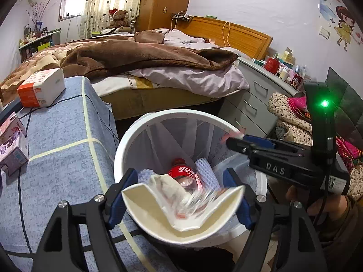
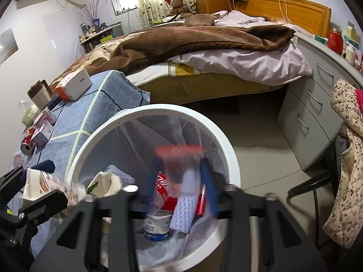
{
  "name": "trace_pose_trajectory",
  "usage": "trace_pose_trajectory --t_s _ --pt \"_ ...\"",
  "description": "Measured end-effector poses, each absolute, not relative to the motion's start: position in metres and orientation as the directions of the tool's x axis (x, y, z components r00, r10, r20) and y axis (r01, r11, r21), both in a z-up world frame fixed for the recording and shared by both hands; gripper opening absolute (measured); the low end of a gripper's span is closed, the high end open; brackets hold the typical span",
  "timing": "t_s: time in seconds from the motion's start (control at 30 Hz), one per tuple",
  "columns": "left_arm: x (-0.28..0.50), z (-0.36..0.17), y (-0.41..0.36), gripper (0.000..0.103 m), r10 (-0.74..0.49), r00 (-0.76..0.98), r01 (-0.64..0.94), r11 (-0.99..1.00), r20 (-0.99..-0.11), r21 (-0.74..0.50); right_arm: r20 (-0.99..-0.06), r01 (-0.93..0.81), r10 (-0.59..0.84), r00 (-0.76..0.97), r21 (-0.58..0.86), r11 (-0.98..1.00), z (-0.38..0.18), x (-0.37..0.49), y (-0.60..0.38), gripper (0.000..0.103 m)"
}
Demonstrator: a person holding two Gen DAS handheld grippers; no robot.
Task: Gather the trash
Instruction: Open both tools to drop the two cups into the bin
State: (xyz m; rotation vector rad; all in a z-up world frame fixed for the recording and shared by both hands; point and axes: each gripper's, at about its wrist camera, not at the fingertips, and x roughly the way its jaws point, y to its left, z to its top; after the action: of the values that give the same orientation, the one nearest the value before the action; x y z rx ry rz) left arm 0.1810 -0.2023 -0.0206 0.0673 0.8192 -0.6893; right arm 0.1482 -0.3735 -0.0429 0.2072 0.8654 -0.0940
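Observation:
My left gripper (image 1: pixel 181 198) hangs over the near rim of a white trash bin (image 1: pixel 158 113). Its blue pads touch both sides of a crushed white paper bowl (image 1: pixel 147 208) with a blurred wrapper in it. In the right wrist view that left gripper (image 2: pixel 43 183) sits at the left with the bowl (image 2: pixel 31 181). My right gripper (image 2: pixel 179 181) stands open above the bin (image 2: pixel 158 108). A blurred clear cup with a red rim (image 2: pixel 179 156) is between its fingers. Inside the lined bin lie a red cola bottle (image 2: pixel 163 190), a lilac foam net (image 2: pixel 183 206) and a yogurt cup (image 2: pixel 157 226).
A blue-covered table (image 1: pixel 59 149) stands left of the bin with a tissue pack (image 1: pixel 40 88), small cartons (image 1: pixel 11 149) and a red can (image 2: pixel 27 142). Behind are a bed (image 1: pixel 136 56) and grey drawers (image 1: pixel 254 99). Clothes hang on a chair (image 2: pixel 347 158) at the right.

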Motion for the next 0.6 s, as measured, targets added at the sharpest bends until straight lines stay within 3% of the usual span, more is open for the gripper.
trace_pose_trajectory --t_s 0.07,0.6 --pt "0.181 -0.02 -0.202 0.082 -0.541 0.483 0.586 0.784 -0.689 -0.205 -0.757 0.162 0.009 0.653 0.151 0.975 -0.042 0.148 -0.373 0.067" --pt "0.183 -0.003 -0.155 0.083 -0.517 0.558 0.518 0.828 -0.649 -0.213 -0.725 0.171 0.01 0.688 0.176 0.969 -0.029 0.143 -0.361 0.067"
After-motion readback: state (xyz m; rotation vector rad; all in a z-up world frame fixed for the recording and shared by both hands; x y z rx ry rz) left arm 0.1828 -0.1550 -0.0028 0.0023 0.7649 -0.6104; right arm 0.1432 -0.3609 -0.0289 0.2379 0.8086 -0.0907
